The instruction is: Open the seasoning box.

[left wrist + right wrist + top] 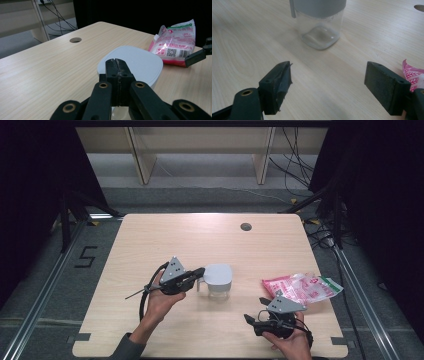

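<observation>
— The right tool (255, 311), the black two-jawed one with the grey three-cornered plate on top, sits nearest us, held in the right hand (290, 342) low over the front right part of the pale wooden surface (150, 240). Its jaws are spread wide with nothing between them; in its own view you see bare wood in the gap.

— And what's just past it?

— The pink and white printed plastic packet (301, 287) with a green end, lying flat near the right edge, just beyond that tool. A corner of it peeks in beside the right jaw in the right gripper view.

— The other hand?

— The left hand (159, 302) comes in from the bottom left and holds the left tool (201, 270) a bit farther in, pointing to the right. Its jaws are pressed together, pads meeting along a thin seam in its own view. I can't tell whether anything thin is caught between them.

— Where's the jar?

— The clear glass jar with the rounded square white lid (217, 280) stands upright around the middle of the surface, right at the tips of the left tool. From the left gripper view the closed tips sit over the near edge of the lid (136, 65); whether they touch it I can't tell. The jar looks empty through the glass (322, 30).

— Anything farther back?

— A small round grey hole (245, 226) in the surface near the far edge, then light wooden furniture legs (142, 157) and black cables (295, 165) on the floor.
</observation>
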{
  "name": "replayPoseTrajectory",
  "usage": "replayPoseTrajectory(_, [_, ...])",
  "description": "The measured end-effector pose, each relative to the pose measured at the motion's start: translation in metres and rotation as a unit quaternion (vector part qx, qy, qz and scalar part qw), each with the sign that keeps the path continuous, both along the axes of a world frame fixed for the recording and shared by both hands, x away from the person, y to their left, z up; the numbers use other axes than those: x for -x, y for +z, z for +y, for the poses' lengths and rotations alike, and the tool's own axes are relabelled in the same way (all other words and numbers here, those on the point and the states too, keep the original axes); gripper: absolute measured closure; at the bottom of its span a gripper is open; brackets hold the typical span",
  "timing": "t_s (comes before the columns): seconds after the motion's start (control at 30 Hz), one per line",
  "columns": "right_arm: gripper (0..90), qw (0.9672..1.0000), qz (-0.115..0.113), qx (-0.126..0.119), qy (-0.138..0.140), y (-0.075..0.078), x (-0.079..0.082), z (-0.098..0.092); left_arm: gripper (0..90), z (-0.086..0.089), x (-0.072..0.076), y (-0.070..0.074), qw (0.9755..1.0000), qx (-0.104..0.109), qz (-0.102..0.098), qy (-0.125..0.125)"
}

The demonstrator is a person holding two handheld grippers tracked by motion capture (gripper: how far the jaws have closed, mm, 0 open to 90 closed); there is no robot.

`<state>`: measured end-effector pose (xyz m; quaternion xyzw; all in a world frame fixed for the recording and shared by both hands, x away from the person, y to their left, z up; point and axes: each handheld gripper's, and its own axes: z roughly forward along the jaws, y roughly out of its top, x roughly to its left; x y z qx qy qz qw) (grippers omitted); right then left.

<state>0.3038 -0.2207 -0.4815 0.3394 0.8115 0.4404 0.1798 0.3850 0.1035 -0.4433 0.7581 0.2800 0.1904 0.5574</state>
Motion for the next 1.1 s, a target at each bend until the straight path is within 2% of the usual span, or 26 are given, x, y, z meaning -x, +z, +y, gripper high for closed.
replayPoseTrajectory(0.1, [22.4,1.0,-0.003,0.0,-0.003,0.0,0.0,0.0,89.1,-0.002,0.0,-0.001,1.0,0.001,0.004,-0.001])
replayPoseTrajectory(0.13, [22.6,0.9998,0.015,-0.006,-0.01,0.0,0.002,0.002,89.1,-0.004,-0.002,-0.001,1.0,-0.003,0.002,-0.004])
replayPoseTrajectory(0.2, [22.8,0.9998,0.016,-0.005,-0.01,0.0,0.002,0.002,89.1,-0.004,-0.003,-0.002,1.0,-0.005,0.005,-0.002])
replayPoseTrajectory(0.23, [23.4,1.0,0.007,-0.001,-0.005,0.0,0.001,0.0,89.1,-0.004,-0.003,-0.003,1.0,-0.004,0.006,-0.002])
replayPoseTrajectory(0.33, [27.7,1.0,0.0,0.002,0.004,0.0,0.001,0.001,89.1,-0.003,-0.004,-0.004,1.0,-0.008,0.004,-0.001])
replayPoseTrajectory(0.4, [28.1,1.0,0.001,0.006,0.003,0.001,0.001,0.001,89.1,-0.002,-0.005,-0.004,1.0,-0.006,0.004,0.0])
replayPoseTrajectory(0.43, [28.5,0.9999,-0.009,0.009,0.0,0.001,0.0,0.001,89.1,-0.003,-0.005,-0.004,1.0,-0.003,0.006,0.001])
replayPoseTrajectory(0.47, [29.6,1.0,-0.002,0.006,-0.001,0.001,0.0,0.002,89.1,-0.002,-0.005,-0.004,1.0,-0.006,0.003,0.0])
replayPoseTrajectory(0.53, [32.1,0.9998,-0.015,0.011,0.002,0.002,-0.002,0.003,89.1,-0.002,-0.005,-0.004,1.0,-0.008,0.003,-0.001])
replayPoseTrajectory(0.6, [34.0,0.9999,-0.012,0.007,0.007,0.002,-0.003,0.003,89.1,-0.002,-0.005,-0.004,1.0,-0.006,0.003,-0.001])
replayPoseTrajectory(0.63, [37.0,0.9999,-0.011,0.008,0.008,0.002,-0.003,0.004,89.1,-0.002,-0.004,-0.004,1.0,-0.009,0.002,-0.001])
replayPoseTrajectory(0.67, [38.7,0.9995,-0.026,0.012,0.011,0.003,-0.005,0.004,89.1,-0.003,-0.004,-0.005,1.0,-0.008,0.003,0.0])
replayPoseTrajectory(0.73, [44.6,0.9997,-0.019,0.006,0.01,0.005,-0.006,0.005,89.1,-0.003,-0.004,-0.004,0.9999,-0.012,-0.003,0.0])
replayPoseTrajectory(0.77, [46.2,0.9995,-0.03,0.005,0.01,0.005,-0.008,0.004,89.1,-0.002,-0.004,-0.005,0.9999,-0.011,-0.002,0.0])
replayPoseTrajectory(0.8, [49.0,0.9996,-0.024,0.002,0.014,0.006,-0.01,0.004,89.1,-0.003,-0.004,-0.005,0.9999,-0.01,-0.001,0.0])
replayPoseTrajectory(0.87, [54.2,0.999,-0.042,0.002,0.012,0.008,-0.013,0.004,89.1,-0.002,-0.003,-0.005,0.9999,-0.012,-0.003,0.0])
replayPoseTrajectory(0.93, [59.1,0.9991,-0.039,-0.009,0.009,0.01,-0.014,0.007,89.1,-0.002,-0.003,-0.005,0.9999,-0.011,-0.002,0.0])
replayPoseTrajectory(0.97, [62.4,0.9982,-0.058,0.001,0.014,0.013,-0.018,0.008,89.1,-0.002,-0.003,-0.005,0.9999,-0.011,-0.002,-0.001])
replayPoseTrajectory(1.0, [62.4,0.9982,-0.058,0.001,0.014,0.013,-0.018,0.008,89.1,-0.001,-0.003,-0.005,0.9999,-0.016,-0.003,-0.002])
replayPoseTrajectory(1.03, [63.4,0.9977,-0.067,0.004,0.015,0.014,-0.02,0.008,89.1,-0.002,-0.003,-0.005,0.9999,-0.012,-0.003,0.0])
replayPoseTrajectory(1.1, [66.0,0.9976,-0.067,0.005,0.012,0.016,-0.023,0.011,89.1,-0.002,-0.002,-0.005,1.0,-0.009,0.0,0.001])
